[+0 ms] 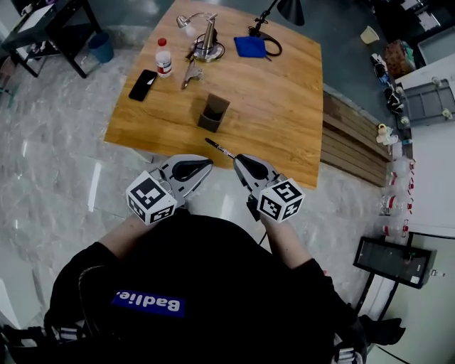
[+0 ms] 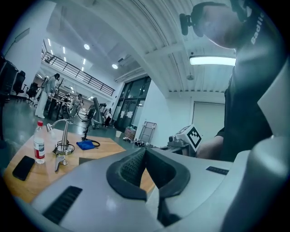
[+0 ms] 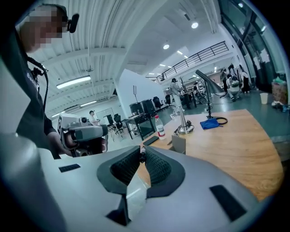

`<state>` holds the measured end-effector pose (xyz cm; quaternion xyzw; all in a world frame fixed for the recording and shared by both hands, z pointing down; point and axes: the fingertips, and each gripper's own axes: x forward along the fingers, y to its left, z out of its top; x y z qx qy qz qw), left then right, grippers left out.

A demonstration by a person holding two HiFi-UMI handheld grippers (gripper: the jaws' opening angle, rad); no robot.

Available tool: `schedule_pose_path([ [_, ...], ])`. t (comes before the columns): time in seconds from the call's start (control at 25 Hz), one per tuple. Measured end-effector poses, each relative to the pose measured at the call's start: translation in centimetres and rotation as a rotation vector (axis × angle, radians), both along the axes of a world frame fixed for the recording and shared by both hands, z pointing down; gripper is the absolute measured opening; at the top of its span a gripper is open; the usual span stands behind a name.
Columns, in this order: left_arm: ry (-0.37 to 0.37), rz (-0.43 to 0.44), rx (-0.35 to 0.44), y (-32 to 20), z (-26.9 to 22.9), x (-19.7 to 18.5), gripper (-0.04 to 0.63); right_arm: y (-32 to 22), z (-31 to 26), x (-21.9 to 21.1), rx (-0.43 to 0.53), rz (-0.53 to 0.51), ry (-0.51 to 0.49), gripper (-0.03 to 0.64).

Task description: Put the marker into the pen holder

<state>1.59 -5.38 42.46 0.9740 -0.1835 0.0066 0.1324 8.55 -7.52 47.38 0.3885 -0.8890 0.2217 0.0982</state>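
A thin black marker sticks out from my right gripper, which is shut on its near end and holds it just above the table's front edge. In the right gripper view the marker shows pinched between the jaw tips. The dark square pen holder stands upright on the wooden table, a short way beyond the marker's tip; the right gripper view shows this pen holder ahead of the jaws. My left gripper is shut and empty, to the left of the right one, off the table's front edge.
At the table's far side lie a black phone, a water bottle, a metal desk lamp, a blue cloth and a black lamp. A wooden bench stands right of the table.
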Motion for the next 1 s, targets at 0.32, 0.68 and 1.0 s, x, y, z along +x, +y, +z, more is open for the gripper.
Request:
schedule_pose_path([
  [0.32,0.007,0.050,-0.018,-3.1,0.7,-3.3,0.009,-5.0,0.2,-0.8,0.010,0.008,0.159,0.041],
  [0.68,0.002,0.023,-0.045,-5.2,1.8,-3.0,0.009,-9.4,2.0,-1.0,0.049,-0.171,0.453,0.041],
  [1.0,-0.010,-0.061,-0.044,-7.0,1.8,-1.7,0.009,-13.1,5.2,-1.5,0.120,-0.419,0.741,0.041],
])
